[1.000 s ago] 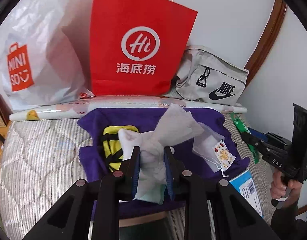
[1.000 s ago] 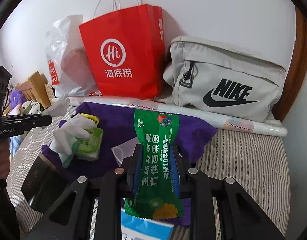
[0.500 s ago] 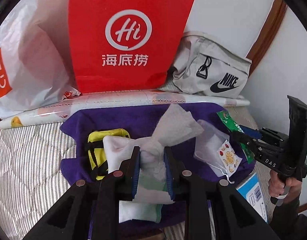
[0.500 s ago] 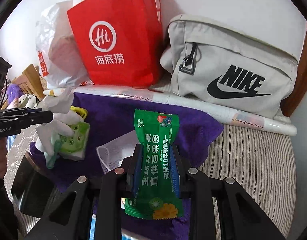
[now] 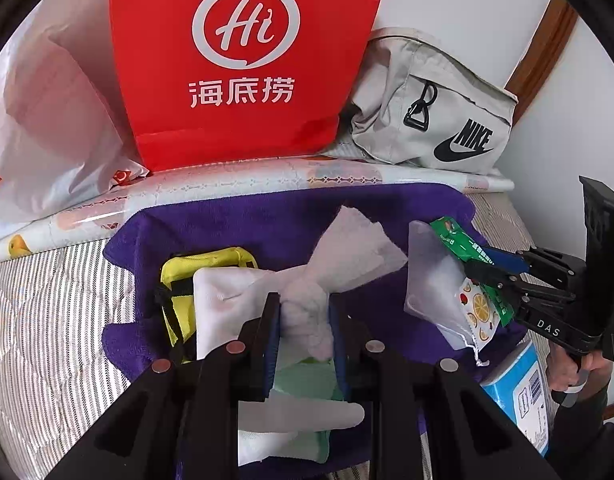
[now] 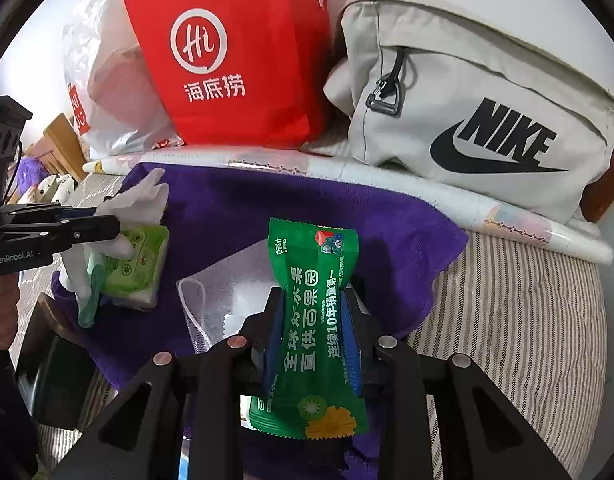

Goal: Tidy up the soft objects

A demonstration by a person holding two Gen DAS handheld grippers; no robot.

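Tissue [image 5: 307, 312] is being pinched by the left gripper [image 5: 305, 320], a green packet [image 6: 315, 320] by the right gripper [image 6: 313, 320]; either could be dropped off the purple towel [image 6: 267, 208].

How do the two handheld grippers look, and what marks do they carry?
Both are matte black, with angular arms, silver round screws and blue finger pads. The left gripper shows white "GenRobot.AI" lettering on its side. The right gripper shows white letters "DAS" and has a black handle; a dark sleeve is below it.
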